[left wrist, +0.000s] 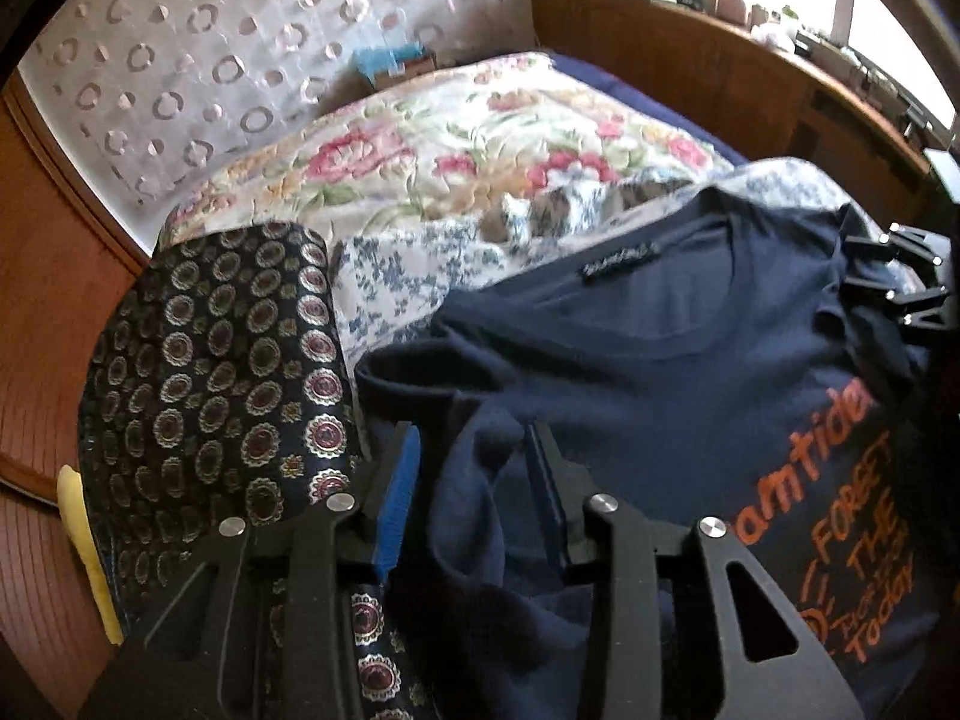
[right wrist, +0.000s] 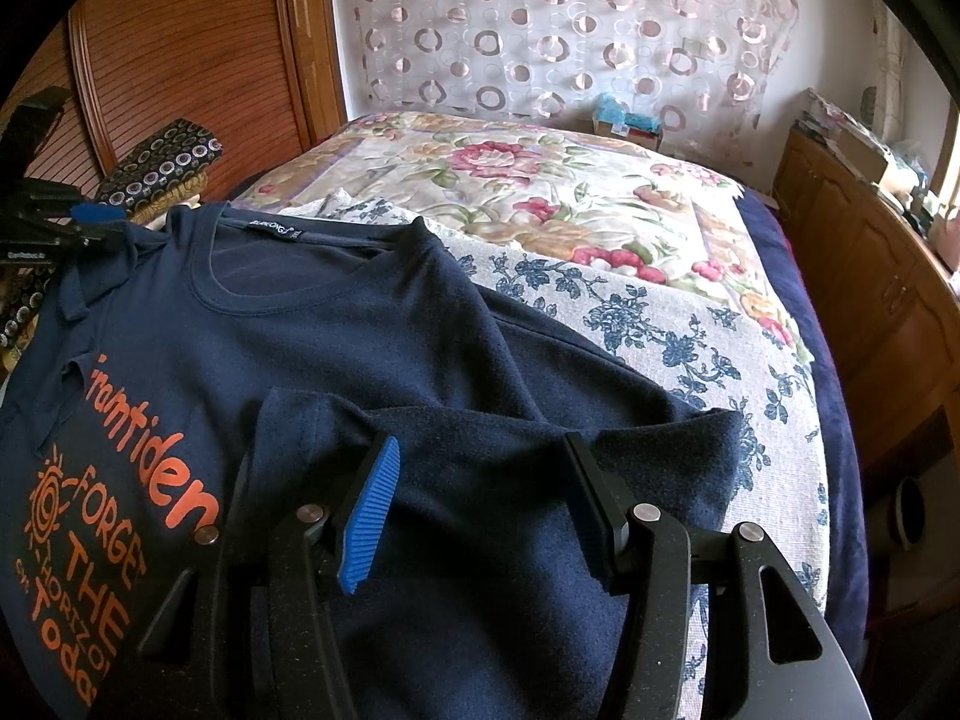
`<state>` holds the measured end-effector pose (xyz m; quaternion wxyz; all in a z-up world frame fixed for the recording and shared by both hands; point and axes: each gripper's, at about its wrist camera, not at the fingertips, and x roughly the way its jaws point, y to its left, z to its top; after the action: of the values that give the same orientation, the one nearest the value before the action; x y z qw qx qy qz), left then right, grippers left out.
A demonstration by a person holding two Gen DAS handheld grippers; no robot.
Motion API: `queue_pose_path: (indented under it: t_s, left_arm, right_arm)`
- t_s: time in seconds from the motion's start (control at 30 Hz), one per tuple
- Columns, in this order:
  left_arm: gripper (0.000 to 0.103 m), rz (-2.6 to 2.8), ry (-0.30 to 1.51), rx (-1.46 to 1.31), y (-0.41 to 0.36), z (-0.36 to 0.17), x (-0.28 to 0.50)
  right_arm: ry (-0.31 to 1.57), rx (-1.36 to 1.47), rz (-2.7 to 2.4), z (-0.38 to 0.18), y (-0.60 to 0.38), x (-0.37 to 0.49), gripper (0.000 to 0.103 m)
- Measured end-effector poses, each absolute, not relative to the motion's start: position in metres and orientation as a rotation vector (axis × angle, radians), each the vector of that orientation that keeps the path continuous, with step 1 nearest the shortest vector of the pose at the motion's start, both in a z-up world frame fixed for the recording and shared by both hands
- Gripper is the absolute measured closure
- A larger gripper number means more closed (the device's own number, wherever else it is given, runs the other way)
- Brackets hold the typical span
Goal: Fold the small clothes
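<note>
1. I saw one navy T-shirt (right wrist: 336,324) lying print-up on the blue-flowered cloth (right wrist: 690,348), its collar pointing away from both tongs and its long axis running from the collar back toward me.
2. My left tongs (left wrist: 474,492) stood with fingers apart, a bunched fold of the shirt's sleeve between them; I could not tell whether the pads touched it.
3. My right tongs (right wrist: 480,510) were likewise spread over the other sleeve, which lay folded inward.
4. A patterned cushion (left wrist: 228,360) crowded the shirt just left of the left tongs.
5. Beyond the collar, the floral quilt (right wrist: 540,192) gave open room; right of the right tongs the bed edge was near.
</note>
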<state>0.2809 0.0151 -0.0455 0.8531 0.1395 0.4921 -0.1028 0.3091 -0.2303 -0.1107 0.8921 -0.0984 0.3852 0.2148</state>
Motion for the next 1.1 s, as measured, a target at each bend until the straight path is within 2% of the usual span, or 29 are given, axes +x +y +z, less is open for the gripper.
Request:
queue_pose_path:
  t_s: [0.07,0.1,0.17,0.2,0.43,0.67,1.1]
  left_arm:
    - [0.084,-0.232,1.059,0.314,0.013,-0.05,0.28]
    - [0.091,-0.24,1.065,0.324,0.011,-0.051,0.278]
    - [0.1,-0.228,1.054,0.341,0.012,-0.05,0.274]
    - [0.101,-0.218,1.028,0.341,0.014,-0.046,0.271]
    - [0.101,-0.124,0.811,0.201,0.043,0.009,0.242]
    - [0.101,-0.111,0.752,0.128,0.063,0.015,0.227]
    - [0.101,-0.163,0.714,0.101,0.053,0.014,0.216]
  right_arm:
    - [0.799,-0.203,0.446,-0.111,-0.23,0.309,0.046]
    - [0.799,-0.204,0.445,-0.111,-0.23,0.309,0.046]
    - [0.799,-0.204,0.445,-0.111,-0.23,0.309,0.046]
    - [0.799,-0.205,0.445,-0.111,-0.23,0.309,0.046]
    - [0.797,-0.21,0.447,-0.111,-0.23,0.309,0.045]
    - [0.789,-0.188,0.431,-0.105,-0.245,0.306,0.045]
    - [0.804,-0.162,0.311,-0.102,-0.289,0.297,0.045]
